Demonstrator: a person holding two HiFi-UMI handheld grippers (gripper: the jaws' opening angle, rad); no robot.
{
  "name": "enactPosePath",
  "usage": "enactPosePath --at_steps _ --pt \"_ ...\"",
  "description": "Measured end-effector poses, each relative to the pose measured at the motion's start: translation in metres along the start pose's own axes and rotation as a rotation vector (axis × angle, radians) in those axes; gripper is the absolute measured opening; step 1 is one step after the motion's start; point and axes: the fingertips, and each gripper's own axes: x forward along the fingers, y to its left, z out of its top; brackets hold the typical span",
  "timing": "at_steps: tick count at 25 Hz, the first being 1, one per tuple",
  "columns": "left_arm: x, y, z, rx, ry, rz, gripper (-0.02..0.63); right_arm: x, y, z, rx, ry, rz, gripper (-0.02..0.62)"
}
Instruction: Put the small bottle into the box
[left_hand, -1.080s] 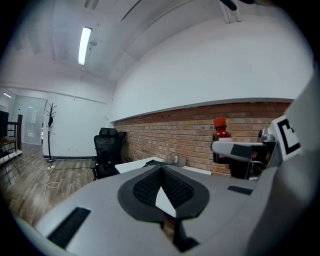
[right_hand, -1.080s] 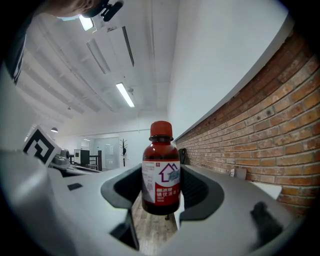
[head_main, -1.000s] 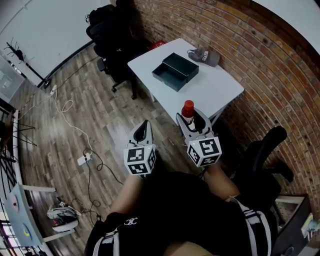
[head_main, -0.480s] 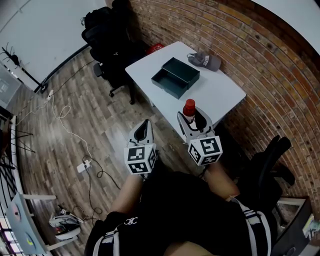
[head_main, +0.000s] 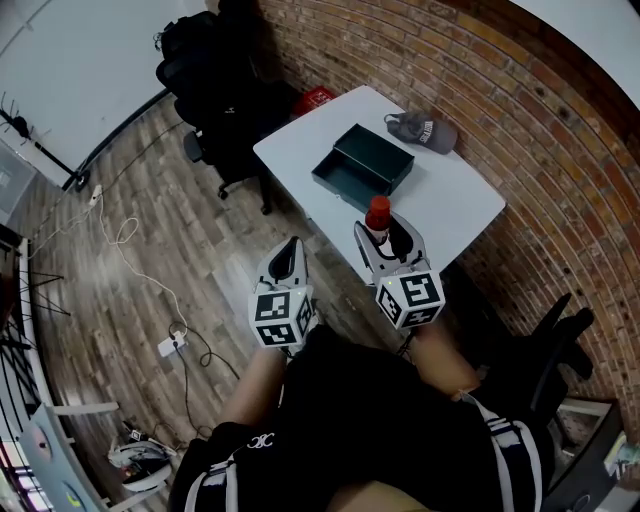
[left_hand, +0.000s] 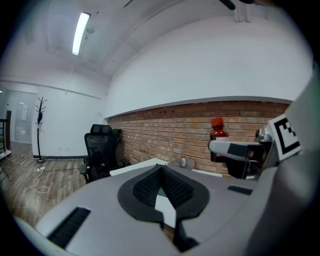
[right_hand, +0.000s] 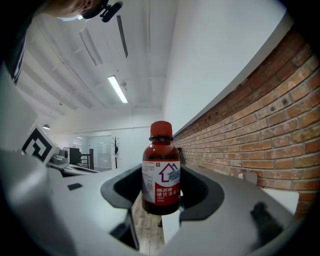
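Note:
A small brown bottle (right_hand: 161, 172) with a red cap (head_main: 377, 213) and a white-and-red label stands upright between the jaws of my right gripper (head_main: 386, 235), which is shut on it, held in the air before the near edge of the white table (head_main: 455, 195). The dark open box (head_main: 362, 166) lies on that table, beyond the bottle. My left gripper (head_main: 288, 259) hangs over the wooden floor left of the table, jaws shut with nothing between them. In the left gripper view the bottle (left_hand: 217, 131) and the right gripper show at the right.
A grey cap (head_main: 423, 129) lies on the table's far side by the brick wall (head_main: 520, 110). Black office chairs (head_main: 205, 75) stand left of the table, another chair (head_main: 545, 345) at the right. A cable and power strip (head_main: 167, 346) lie on the floor.
The view has shifted: table and box sit slightly further right and lower in the frame. Both grippers keep their places in the view, the bottle still held.

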Motion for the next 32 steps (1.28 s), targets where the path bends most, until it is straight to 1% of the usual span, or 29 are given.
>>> enactPosePath --at_steps 8,14,22,28,32 --pt "0.053 0.052 0.015 -0.027 0.017 -0.040 0.012 0.065 -0.003 -0.001 -0.003 0.036 -0.037 0.225" --pt "0.096 0.083 0.018 -0.059 0.040 -0.091 0.012 0.112 -0.013 -0.007 -0.018 0.083 -0.083 0.225" --pt "0.160 0.135 0.033 -0.074 0.053 -0.161 0.012 0.175 -0.028 -0.014 -0.004 0.112 -0.160 0.225" --pt "0.201 0.150 0.027 -0.081 0.091 -0.234 0.013 0.194 -0.045 -0.030 0.056 0.145 -0.234 0.225" --pt "0.225 0.142 0.026 -0.093 0.100 -0.266 0.012 0.203 -0.071 -0.044 0.058 0.186 -0.265 0.225"
